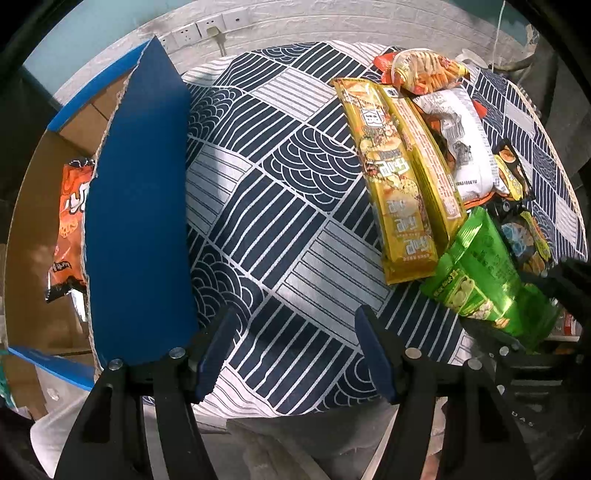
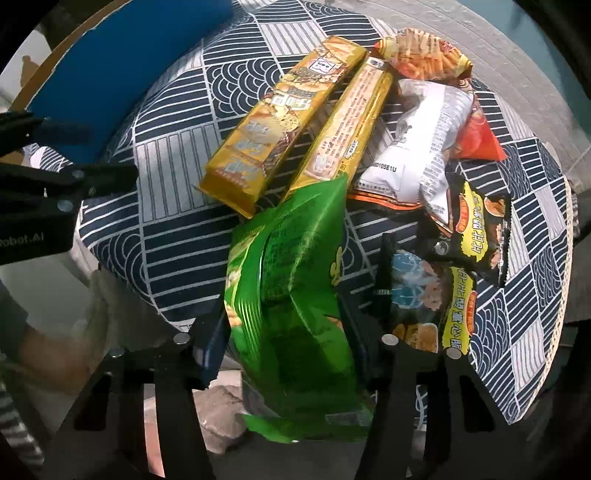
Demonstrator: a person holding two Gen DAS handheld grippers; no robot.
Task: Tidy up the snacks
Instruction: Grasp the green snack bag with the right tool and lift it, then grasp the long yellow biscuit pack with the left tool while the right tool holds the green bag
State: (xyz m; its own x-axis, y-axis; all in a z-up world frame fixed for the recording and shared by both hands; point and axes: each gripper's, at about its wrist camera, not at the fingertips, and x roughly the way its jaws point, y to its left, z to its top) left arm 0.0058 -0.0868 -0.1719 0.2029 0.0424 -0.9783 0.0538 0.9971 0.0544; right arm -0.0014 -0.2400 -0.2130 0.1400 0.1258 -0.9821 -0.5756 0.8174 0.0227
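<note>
My right gripper (image 2: 286,332) is shut on a green snack bag (image 2: 291,295) and holds it over the table's near edge; the bag also shows in the left wrist view (image 1: 480,273). My left gripper (image 1: 291,354) is open and empty above the patterned tablecloth (image 1: 266,206). A pile of snacks lies on the table's right side: two long gold packs (image 1: 399,173) (image 2: 280,125), a white bag (image 2: 417,147), an orange-red bag (image 2: 424,59) and black-yellow packs (image 2: 476,221). An orange snack bag (image 1: 70,221) lies inside the cardboard box (image 1: 33,206) at the left.
The box's blue flap (image 1: 140,221) stands upright between the box and the table, close to my left gripper's left finger. The left gripper's body shows at the left edge of the right wrist view (image 2: 55,192). Wall sockets (image 1: 207,27) are behind the table.
</note>
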